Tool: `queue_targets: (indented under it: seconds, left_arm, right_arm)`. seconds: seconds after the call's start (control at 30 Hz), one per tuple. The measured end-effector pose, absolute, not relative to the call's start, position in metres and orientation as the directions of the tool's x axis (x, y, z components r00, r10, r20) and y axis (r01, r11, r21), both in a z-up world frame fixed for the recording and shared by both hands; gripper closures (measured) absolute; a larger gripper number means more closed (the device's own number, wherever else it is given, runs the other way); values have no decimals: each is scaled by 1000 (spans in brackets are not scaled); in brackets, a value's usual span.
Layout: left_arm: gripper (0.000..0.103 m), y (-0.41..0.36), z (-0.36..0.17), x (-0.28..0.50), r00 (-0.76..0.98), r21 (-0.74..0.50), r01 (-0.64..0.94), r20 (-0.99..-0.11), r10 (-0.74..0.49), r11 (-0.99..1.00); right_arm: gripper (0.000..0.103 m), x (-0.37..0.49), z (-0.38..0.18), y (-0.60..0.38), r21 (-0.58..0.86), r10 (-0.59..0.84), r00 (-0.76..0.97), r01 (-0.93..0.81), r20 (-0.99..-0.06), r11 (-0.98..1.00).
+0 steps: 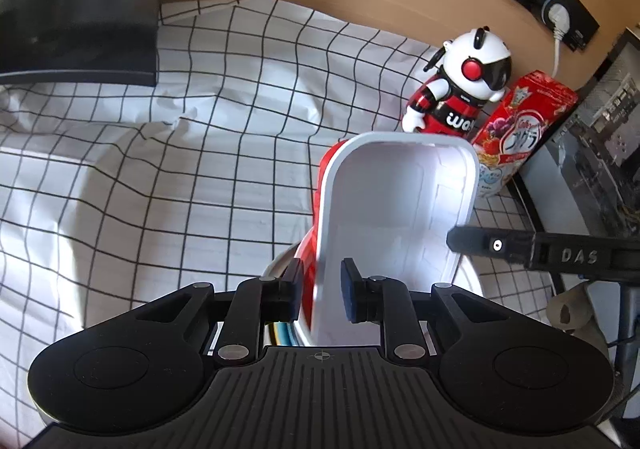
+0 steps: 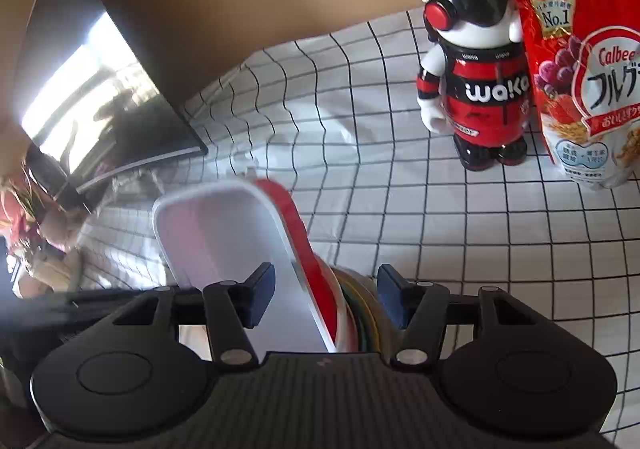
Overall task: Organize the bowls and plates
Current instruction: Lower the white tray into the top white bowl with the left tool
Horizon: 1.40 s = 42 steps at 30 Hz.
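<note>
Now the left gripper pinches the tilted tray by its wall, above a round plate. At three o'clock the right gripper stands apart, astride tray and bowls. Lower the tray level before letting go.

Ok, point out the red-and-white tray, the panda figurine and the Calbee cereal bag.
red-and-white tray (image 1: 380, 209), left wrist view, white inner face.
panda figurine (image 2: 480, 89), right wrist view, red-and-black torso.
Calbee cereal bag (image 2: 580, 81), right wrist view, printed front.
</note>
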State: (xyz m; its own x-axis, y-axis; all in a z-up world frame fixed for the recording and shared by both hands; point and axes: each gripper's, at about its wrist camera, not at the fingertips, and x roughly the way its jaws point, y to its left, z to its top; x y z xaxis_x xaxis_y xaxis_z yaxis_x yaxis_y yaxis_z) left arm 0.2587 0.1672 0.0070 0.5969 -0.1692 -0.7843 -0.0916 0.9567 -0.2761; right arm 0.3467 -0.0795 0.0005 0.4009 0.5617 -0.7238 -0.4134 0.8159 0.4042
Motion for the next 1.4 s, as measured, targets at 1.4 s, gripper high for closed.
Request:
queue_targets:
  seconds: [1.4]
  left_arm:
    - [79,132,11,130,788,-384,-125,-599,-143,915]
  right_arm:
    - [27,194,7,-115,266,465,650,-386,-601,883]
